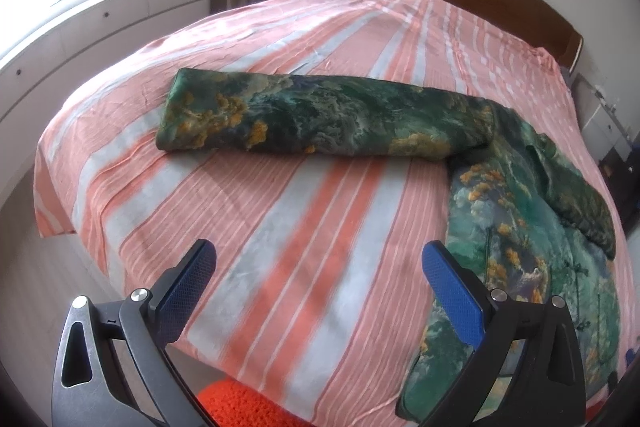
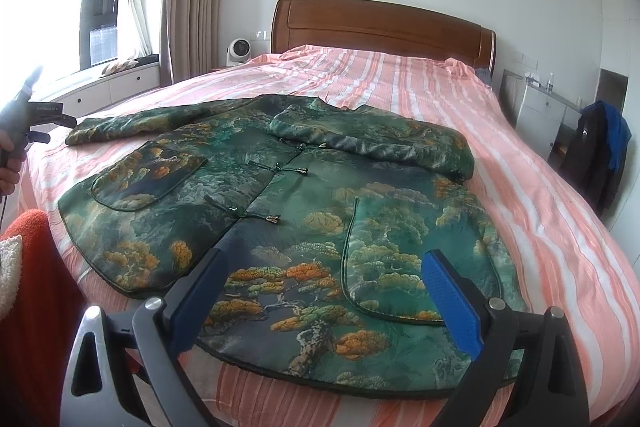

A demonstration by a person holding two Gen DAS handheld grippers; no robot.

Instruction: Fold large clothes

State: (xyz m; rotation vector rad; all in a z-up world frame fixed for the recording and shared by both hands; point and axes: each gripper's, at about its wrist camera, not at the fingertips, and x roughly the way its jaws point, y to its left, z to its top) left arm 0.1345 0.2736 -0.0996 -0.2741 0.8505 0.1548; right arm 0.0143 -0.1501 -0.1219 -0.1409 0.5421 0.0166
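Both claws hang wide open and empty over a pink-striped bed [image 2: 540, 163], the right claw [image 2: 324, 291] poised above the hem of a green, tree-patterned jacket [image 2: 280, 187] and the left claw [image 1: 320, 279] over bare bedcover beside it. The jacket lies front up and fastened across the near half of the bed, hem toward the person. One sleeve [image 2: 372, 143] is already folded across the chest; the other sleeve [image 1: 312, 115] lies stretched out straight toward the window side.

The fold appears to be at an early step, with one sleeve in and one to go. The next move likely calls for the left claw to reach forward, pinch the outstretched sleeve near its cuff and carry it over the body of the jacket; the padded cloth looks thick enough to need a deep bite.

In the right wrist view, only the handle of the left claw and part of a hand [image 2: 10, 163] show at the frame edge. The near corner of the hem is hidden behind the right claw. An orange garment [image 2: 32, 287] is cut off at the border.
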